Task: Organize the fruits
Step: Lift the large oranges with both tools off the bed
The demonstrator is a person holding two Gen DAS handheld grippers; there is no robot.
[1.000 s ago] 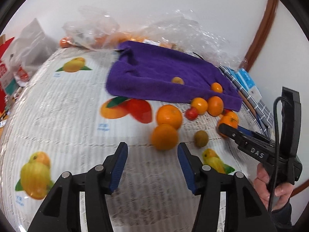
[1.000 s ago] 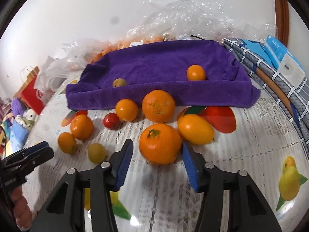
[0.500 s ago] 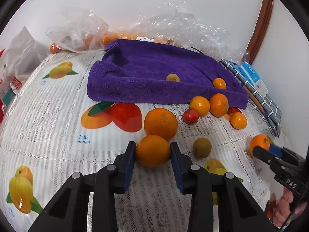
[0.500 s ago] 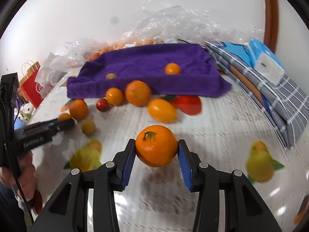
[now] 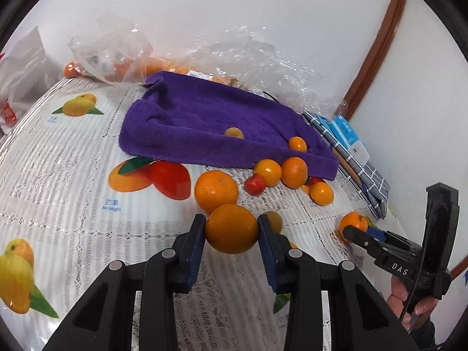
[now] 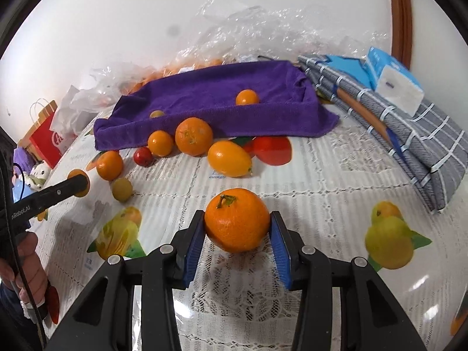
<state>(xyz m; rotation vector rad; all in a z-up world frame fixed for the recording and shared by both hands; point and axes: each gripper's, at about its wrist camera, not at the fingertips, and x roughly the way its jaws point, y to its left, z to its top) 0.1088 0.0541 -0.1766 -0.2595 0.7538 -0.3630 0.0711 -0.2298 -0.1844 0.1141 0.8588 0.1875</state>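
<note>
My left gripper [image 5: 231, 235] is shut on a smooth round orange [image 5: 231, 228], held just in front of a larger loose orange [image 5: 216, 191]. My right gripper [image 6: 237, 234] is shut on a stemmed mandarin [image 6: 237, 223] over the tablecloth, apart from the pile. Each gripper also shows in the other's view: the right gripper [image 5: 351, 231] with its mandarin [image 5: 352, 223], and the left gripper [image 6: 77, 185]. A purple towel [image 5: 210, 122] lies behind, with a small yellowish fruit [image 5: 233, 132] and a small orange [image 5: 297, 144] on it. Several loose fruits lie along its front edge, among them an oval yellow-orange fruit [image 6: 229, 158] and a red fruit [image 5: 255, 184].
Crumpled clear plastic bags [image 5: 248, 58] with more oranges sit against the wall. A folded grey checked cloth [image 6: 409, 134] with a blue tissue pack [image 6: 392, 82] lies on the right. A red paper bag [image 6: 46, 140] stands off the table's left edge. An olive-green fruit [image 6: 122, 189] lies near the left gripper.
My left jaws closed on the orange that lay between them. My right gripper drew back from the fruit pile with the mandarin, then stopped.
</note>
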